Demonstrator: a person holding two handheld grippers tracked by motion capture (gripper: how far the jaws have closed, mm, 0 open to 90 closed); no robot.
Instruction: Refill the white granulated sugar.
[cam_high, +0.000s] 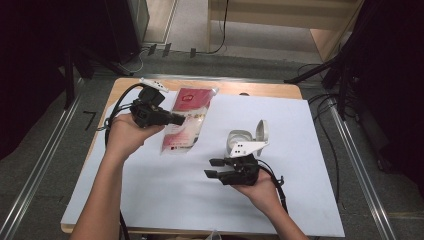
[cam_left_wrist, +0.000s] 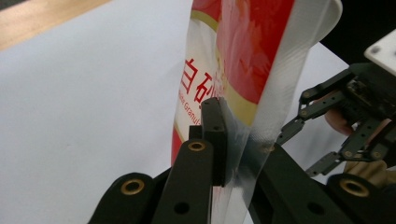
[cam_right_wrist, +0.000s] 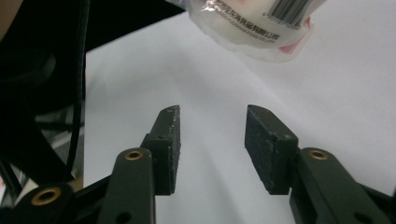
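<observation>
Fingers (cam_left_wrist: 214, 135) of the left gripper (cam_high: 176, 119) are clenching a sugar pouch (cam_high: 186, 120).
The red-and-white pouch is hanging glossy; the right gripper (cam_high: 211, 167) is gaping, empty.

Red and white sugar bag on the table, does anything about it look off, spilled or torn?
No spill or tear shows. The sugar bag is lifted at one edge, pinched by the shut left gripper, so it hangs askew above the white sheet. The right gripper is open and empty.

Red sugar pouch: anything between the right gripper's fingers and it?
Nothing visible. The right gripper stands open with only bare white sheet ahead of it up to the pouch. The left gripper already pinches the pouch's side edge.
</observation>
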